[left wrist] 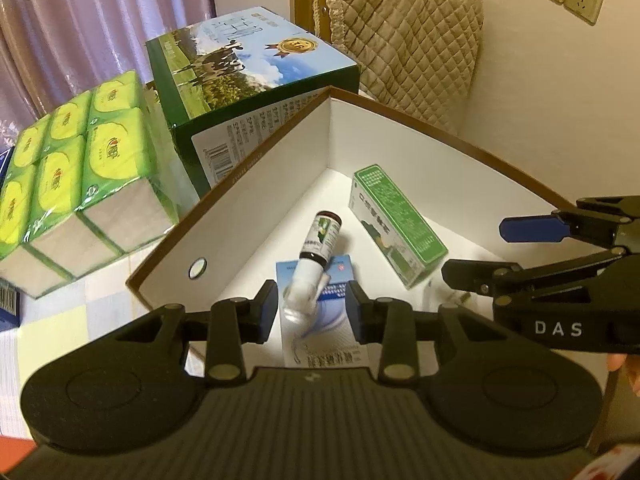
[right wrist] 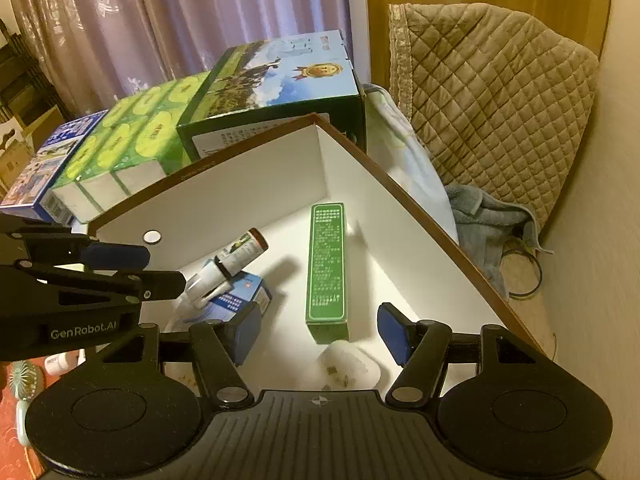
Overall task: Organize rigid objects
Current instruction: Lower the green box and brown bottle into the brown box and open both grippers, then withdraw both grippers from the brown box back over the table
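A white open box with a brown rim [left wrist: 256,160] [right wrist: 400,188] holds a small bottle [left wrist: 318,246] [right wrist: 236,258] with a white cap, leaning on a blue-and-white carton [left wrist: 324,320] [right wrist: 240,300]. A green carton [left wrist: 396,222] [right wrist: 326,272] lies flat beside them. A white case [right wrist: 348,364] lies near the box's front. My left gripper [left wrist: 312,312] is open over the box, its jaws either side of the bottle's cap, empty. My right gripper [right wrist: 318,330] is open and empty just in front of the green carton's near end; it also shows in the left wrist view [left wrist: 476,250].
Behind the box stand a large green milk carton box [left wrist: 248,92] [right wrist: 280,92], a green tissue multipack [left wrist: 76,176] [right wrist: 128,140] and a blue box [right wrist: 44,160]. A quilted beige cover [right wrist: 492,120] and a grey towel [right wrist: 488,224] lie to the right.
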Available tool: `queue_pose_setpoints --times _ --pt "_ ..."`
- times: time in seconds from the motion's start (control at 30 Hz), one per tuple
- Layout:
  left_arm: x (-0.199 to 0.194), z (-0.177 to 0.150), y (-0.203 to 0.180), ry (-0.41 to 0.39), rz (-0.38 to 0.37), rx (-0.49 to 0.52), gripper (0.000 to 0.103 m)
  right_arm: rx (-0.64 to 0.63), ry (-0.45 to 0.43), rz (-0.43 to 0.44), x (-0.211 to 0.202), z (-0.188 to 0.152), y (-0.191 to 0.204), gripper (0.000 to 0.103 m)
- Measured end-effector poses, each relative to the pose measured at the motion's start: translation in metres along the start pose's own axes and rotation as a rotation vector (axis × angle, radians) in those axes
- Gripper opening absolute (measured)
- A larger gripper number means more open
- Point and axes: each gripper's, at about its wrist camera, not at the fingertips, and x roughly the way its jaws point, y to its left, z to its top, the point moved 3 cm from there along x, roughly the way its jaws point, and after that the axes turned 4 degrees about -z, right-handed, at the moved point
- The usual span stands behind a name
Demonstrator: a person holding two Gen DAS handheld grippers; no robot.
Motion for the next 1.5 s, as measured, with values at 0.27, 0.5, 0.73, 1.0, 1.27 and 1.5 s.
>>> queue_pose_setpoints --times 0.27,0.5,0.73,1.0,1.27,1.5 --pt "-0.024 -0.016 -0.011 -0.016 0.001 -0.019 0.035 0.007 -0.02 0.014 -0.026 -0.014 0.002 0.062" --pt "-0.046 -0.028 -0.021 -0.042 0.006 -0.033 0.038 0.017 -0.036 0.027 -0.049 -0.031 0.003 0.063" --pt "-0.069 -0.039 -0.035 -0.075 0.01 -0.039 0.038 0.019 -0.053 0.041 -0.071 -0.047 0.002 0.063" --pt "-0.098 -0.062 -0.048 -0.111 0.002 -0.03 0.04 0.028 -0.088 0.056 -0.098 -0.066 0.009 0.063" --pt "-0.129 -0.096 -0.044 -0.143 -0.005 -0.03 0.052 0.045 -0.092 0.06 -0.123 -0.09 0.028 0.063" --pt "-0.153 -0.125 -0.026 -0.155 -0.015 -0.038 0.057 0.039 -0.07 0.063 -0.133 -0.105 0.054 0.063"
